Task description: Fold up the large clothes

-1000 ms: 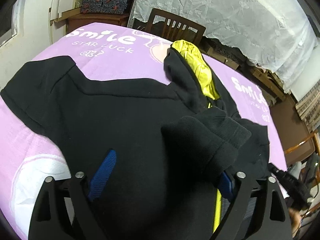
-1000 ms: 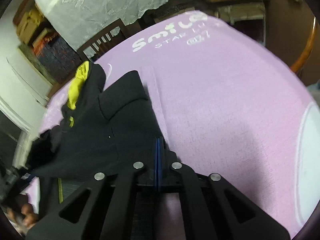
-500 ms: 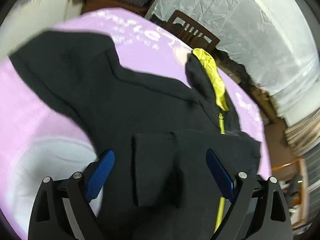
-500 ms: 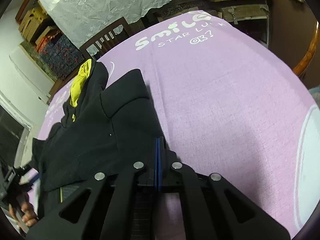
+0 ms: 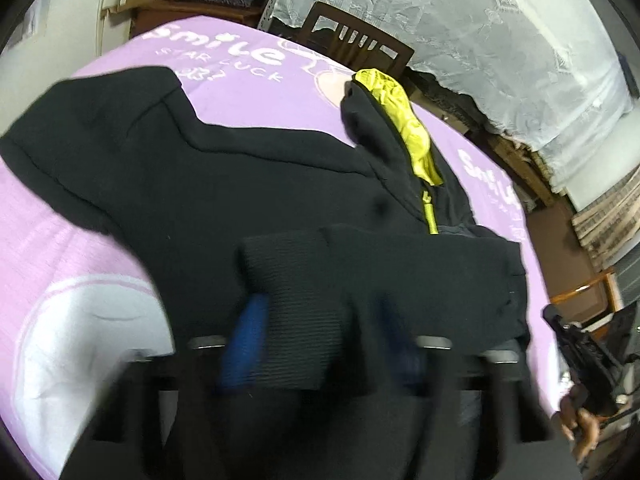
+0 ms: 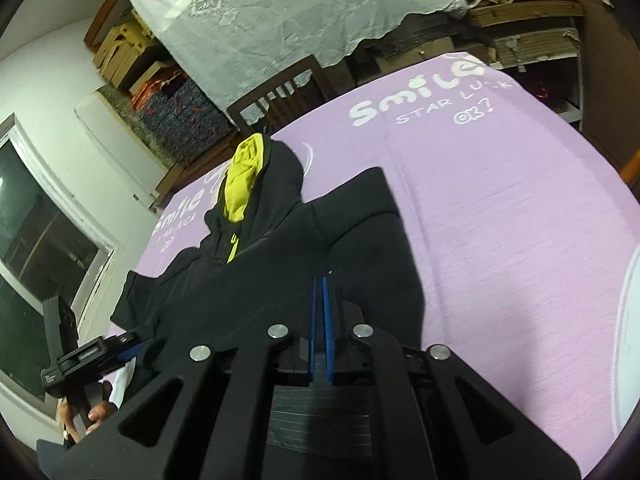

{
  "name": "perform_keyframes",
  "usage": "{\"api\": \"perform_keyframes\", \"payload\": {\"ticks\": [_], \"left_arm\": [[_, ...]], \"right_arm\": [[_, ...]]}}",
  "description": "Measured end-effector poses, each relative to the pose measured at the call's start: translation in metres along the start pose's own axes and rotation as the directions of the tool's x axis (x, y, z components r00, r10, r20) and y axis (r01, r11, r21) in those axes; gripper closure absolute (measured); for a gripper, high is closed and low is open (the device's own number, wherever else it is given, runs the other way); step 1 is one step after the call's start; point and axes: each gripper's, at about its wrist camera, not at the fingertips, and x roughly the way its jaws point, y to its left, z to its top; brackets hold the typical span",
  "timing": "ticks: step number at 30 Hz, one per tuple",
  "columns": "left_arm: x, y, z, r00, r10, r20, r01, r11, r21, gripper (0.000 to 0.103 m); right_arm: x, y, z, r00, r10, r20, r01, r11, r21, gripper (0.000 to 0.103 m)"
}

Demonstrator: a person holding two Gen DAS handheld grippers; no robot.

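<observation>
A black hoodie with a yellow-lined hood and yellow zip lies on the purple cloth. One sleeve is folded across its body, and that sleeve's ribbed cuff sits between the blurred blue pads of my left gripper, whose jaws are closing onto it. In the right wrist view the hoodie spreads ahead of my right gripper. Its pads are almost together, with a ribbed strip of the hoodie's hem showing beneath them. The left gripper appears at the lower left there.
The purple cloth carries white "Smile" lettering and stretches wide to the right of the hoodie. A wooden chair stands behind the far edge. White lace fabric, boxes and shelves fill the background. A hand holds the right gripper.
My left gripper's pads have come in from wide apart to either side of the sleeve cuff. The right wrist view has risen and tilted, showing more of the room behind.
</observation>
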Motion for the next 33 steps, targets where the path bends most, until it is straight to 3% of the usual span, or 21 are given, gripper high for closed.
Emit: {"api": "perform_keyframes", "payload": {"ticks": [4, 7, 10, 12, 14, 15, 17, 20, 22, 24, 26, 29, 33], "left_arm": [[-0.002, -0.01, 0.018, 0.995, 0.07, 0.074, -0.075, 0.996, 0.056, 0.085], [-0.003, -0.022, 0.035, 0.985, 0.109, 0.132, -0.125, 0.985, 0.118, 0.085], [0.019, -0.027, 0.039, 0.971, 0.198, 0.134, -0.219, 0.961, 0.17, 0.084], [0.037, -0.017, 0.035, 0.968, 0.229, 0.099, -0.243, 0.958, 0.156, 0.075], [0.033, -0.013, 0.037, 0.973, 0.209, 0.093, -0.221, 0.965, 0.143, 0.072], [0.031, -0.01, 0.037, 0.974, 0.207, 0.091, -0.218, 0.967, 0.133, 0.06], [0.031, -0.004, 0.037, 0.97, 0.227, 0.091, -0.237, 0.964, 0.118, 0.049], [0.018, 0.007, 0.038, 0.98, 0.178, 0.084, -0.185, 0.98, 0.074, 0.046], [-0.001, 0.017, 0.037, 0.98, 0.162, 0.113, -0.167, 0.985, 0.043, 0.04], [-0.018, 0.029, 0.037, 0.979, 0.157, 0.128, -0.159, 0.987, 0.006, 0.036], [-0.033, 0.047, 0.038, 0.98, 0.148, 0.135, -0.143, 0.989, -0.046, 0.033], [-0.058, 0.086, 0.037, 0.973, 0.177, 0.147, -0.155, 0.976, -0.154, 0.029], [-0.085, 0.15, 0.031, 0.962, 0.224, 0.156, -0.162, 0.929, -0.334, 0.029]], "right_arm": [[0.006, 0.008, -0.001, 1.0, 0.008, -0.002, -0.008, 1.0, -0.012, 0.099], [0.012, 0.02, 0.0, 1.0, 0.008, 0.009, -0.007, 0.999, -0.034, 0.099], [0.032, 0.024, -0.002, 0.998, -0.06, -0.03, 0.058, 0.996, -0.065, 0.099], [0.046, 0.014, -0.006, 0.992, -0.097, -0.075, 0.095, 0.995, -0.033, 0.099], [0.053, -0.004, -0.007, 0.993, -0.052, -0.11, 0.058, 0.997, 0.05, 0.103], [0.053, -0.01, -0.004, 0.992, -0.031, -0.124, 0.041, 0.996, 0.078, 0.103], [0.052, -0.019, -0.004, 0.993, -0.013, -0.122, 0.027, 0.993, 0.115, 0.103], [0.042, -0.019, -0.008, 0.995, -0.007, -0.096, 0.017, 0.994, 0.108, 0.103], [0.036, -0.012, -0.01, 0.996, -0.03, -0.082, 0.035, 0.997, 0.064, 0.098], [0.042, -0.01, -0.011, 0.991, -0.071, -0.116, 0.076, 0.996, 0.042, 0.099], [0.04, -0.018, -0.01, 0.993, -0.034, -0.117, 0.046, 0.994, 0.101, 0.099], [0.022, -0.023, -0.012, 0.996, -0.012, -0.092, 0.028, 0.983, 0.183, 0.097], [-0.012, 0.002, -0.02, 0.999, 0.034, -0.024, -0.03, 0.987, 0.157, 0.084]]}}
